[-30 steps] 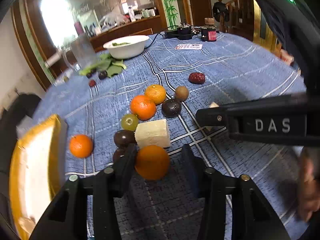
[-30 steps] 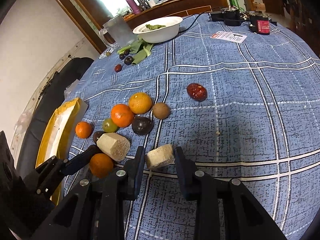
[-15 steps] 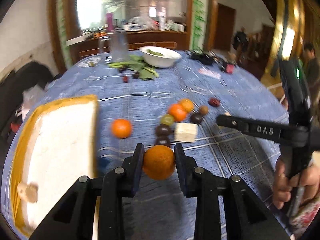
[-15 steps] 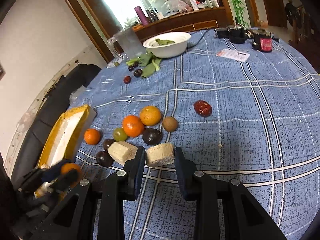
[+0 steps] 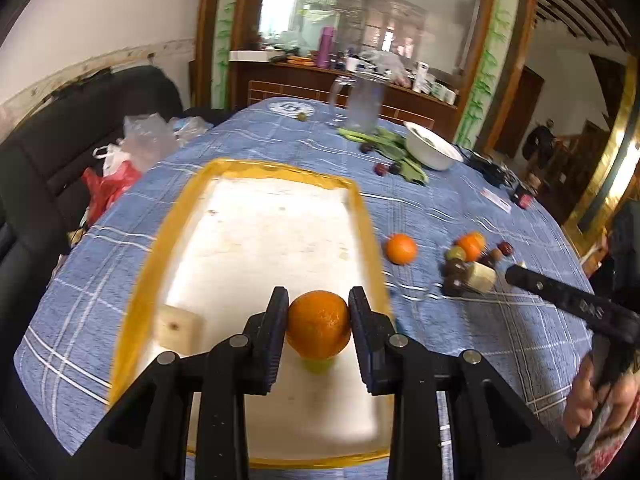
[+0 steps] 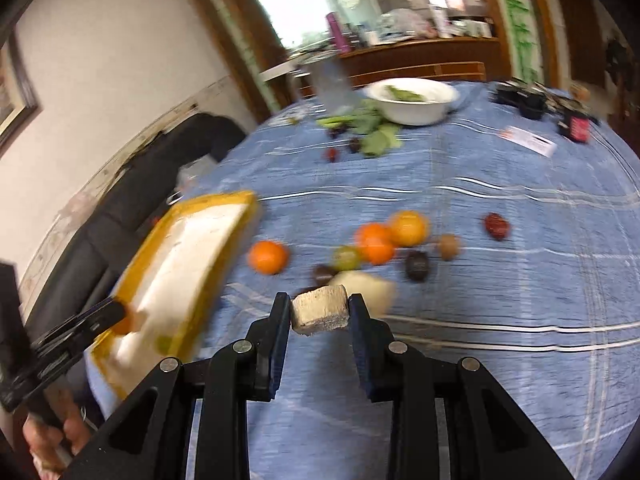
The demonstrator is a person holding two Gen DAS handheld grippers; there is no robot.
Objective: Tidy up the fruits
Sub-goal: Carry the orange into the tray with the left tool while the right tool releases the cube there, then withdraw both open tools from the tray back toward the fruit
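Observation:
My left gripper [image 5: 318, 322] is shut on an orange [image 5: 319, 323] and holds it above the white tray with a yellow rim [image 5: 256, 240]. A pale block [image 5: 176, 326] and a small green fruit [image 5: 318, 364] lie in the tray. My right gripper [image 6: 319, 312] is shut on a beige block [image 6: 319, 311], lifted over the blue tablecloth. Beyond it lie loose oranges [image 6: 267, 256], a green fruit [image 6: 347, 257], dark fruits [image 6: 417, 266], a kiwi [image 6: 448, 246], a red fruit [image 6: 497, 225] and a second pale block [image 6: 372, 290]. In the right wrist view the tray [image 6: 188, 264] sits left.
A white bowl [image 6: 412, 100], green leaves [image 6: 372, 128], a glass jug [image 6: 332, 80] and small dark fruits stand at the far side. A card [image 6: 528, 141] and black devices [image 6: 524, 100] lie far right. A black sofa with plastic bags [image 5: 132, 152] borders the left.
My left gripper closed on the orange, lifted it and swung left over the tray. My right gripper rose with the beige block and shifted left.

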